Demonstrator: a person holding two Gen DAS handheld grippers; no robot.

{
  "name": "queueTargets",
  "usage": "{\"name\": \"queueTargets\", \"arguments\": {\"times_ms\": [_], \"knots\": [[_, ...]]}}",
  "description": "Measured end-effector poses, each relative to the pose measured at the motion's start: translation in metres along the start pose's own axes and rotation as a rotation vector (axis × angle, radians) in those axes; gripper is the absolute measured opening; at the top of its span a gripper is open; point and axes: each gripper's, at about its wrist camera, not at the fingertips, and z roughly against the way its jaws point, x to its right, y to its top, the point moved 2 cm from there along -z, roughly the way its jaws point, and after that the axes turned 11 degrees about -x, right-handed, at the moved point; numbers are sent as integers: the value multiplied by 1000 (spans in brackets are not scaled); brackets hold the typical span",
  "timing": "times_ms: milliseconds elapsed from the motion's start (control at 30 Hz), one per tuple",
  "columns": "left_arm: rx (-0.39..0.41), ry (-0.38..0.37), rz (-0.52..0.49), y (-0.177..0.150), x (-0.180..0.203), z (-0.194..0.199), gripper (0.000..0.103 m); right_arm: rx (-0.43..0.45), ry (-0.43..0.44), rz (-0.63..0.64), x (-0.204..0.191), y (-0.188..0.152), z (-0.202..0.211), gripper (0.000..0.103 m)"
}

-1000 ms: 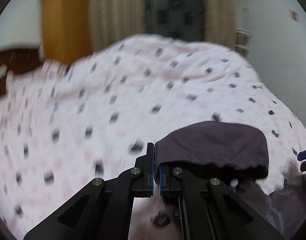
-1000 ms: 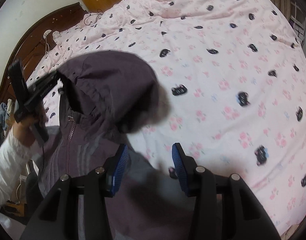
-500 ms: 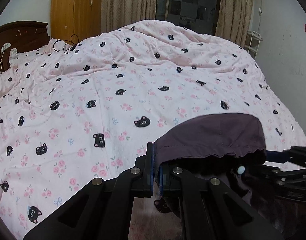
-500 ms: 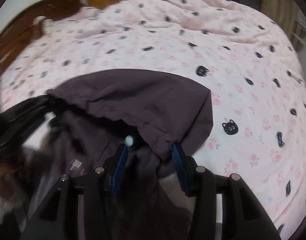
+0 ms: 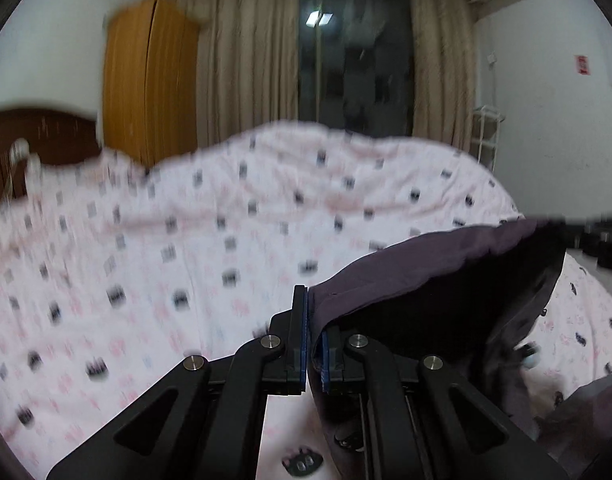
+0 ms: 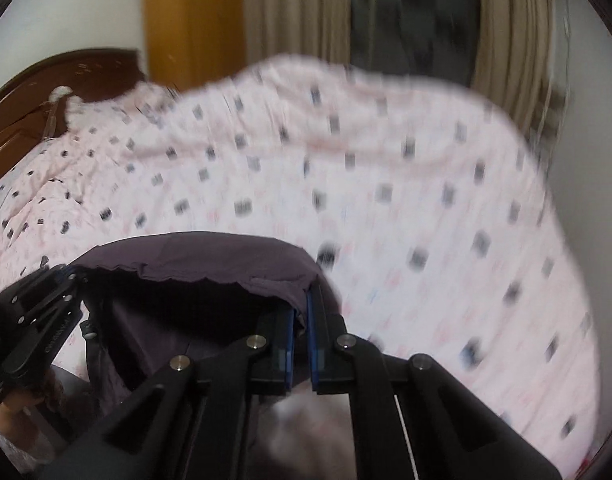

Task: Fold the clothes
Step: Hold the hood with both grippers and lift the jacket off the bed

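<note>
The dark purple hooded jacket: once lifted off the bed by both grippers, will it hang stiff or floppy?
Probably floppy: the jacket sags between the left gripper and right gripper. Likely light, since small pinches hold it. Its hood opening gapes, so it may shift.

1. A bed [image 5: 34, 136] with a dark wooden headboard carries everything.
2. A pink quilt [image 5: 226, 240], printed with dark spots, covers it edge to edge.
3. A dark purple garment [image 5: 578, 408] trails onto the quilt's near edge.
</note>
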Motion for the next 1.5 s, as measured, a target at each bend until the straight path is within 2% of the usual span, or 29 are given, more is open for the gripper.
{"name": "queueTargets", "arguments": {"times_ms": [33,67,200,233,300,333,367,400,467,600,767,833,933,1000,1033,1100,1133,1167,1333,1400,1500], "knots": [[-15,14,-29,-3,2,-2,7,33,-19,36,0,-1,9,6],[-34,27,-57,-7,5,-4,7,2,-18,58,1,-6,6,6],[-150,47,-99,-27,2,-24,7,-264,20,105,8,-33,-38,6],[-183,49,-103,-33,0,-29,8,-311,14,114,8,-44,-48,6],[-193,55,-91,-38,-2,-31,8,-356,11,117,8,-59,-59,7],[-198,58,-85,-40,-3,-32,8,-354,19,99,8,-62,-59,15],[-195,64,-70,-40,-5,-32,8,-351,27,80,8,-64,-59,26],[-194,65,-52,-38,-7,-32,8,-344,33,50,9,-65,-57,32],[-191,59,-17,-34,-12,-31,8,-314,80,-32,10,-59,-53,51],[-170,40,21,-28,-14,-25,8,-264,195,-188,6,-48,-47,53],[-136,21,52,-20,-15,-15,8,-275,133,-453,-4,-54,-55,54],[-123,13,64,-17,-15,-12,8,-282,167,-569,-3,-63,-62,54],[-103,2,83,-13,-16,-6,8,-287,221,-649,-1,-72,-68,54],[-97,-8,102,-11,-18,-4,8,-247,281,-705,3,-80,-62,55],[-99,-12,113,-11,-19,-4,8,-220,298,-720,3,-83,-57,56],[-104,-31,146,-11,-22,-4,8,-174,308,-720,0,-87,-47,64],[-105,-38,157,-12,-23,-5,8,-167,307,-707,-4,-88,-44,69],[-106,-45,168,-12,-24,-5,8,-168,305,-692,-8,-87,-43,71],[-78,-72,188,-10,-24,4,8,-204,266,-655,-18,-78,-59,71],[-60,-78,197,-8,-26,10,8,-242,234,-689,-12,-79,-72,70],[-52,-70,193,-6,-29,12,8,-250,234,-769,8,-84,-85,67]]}}
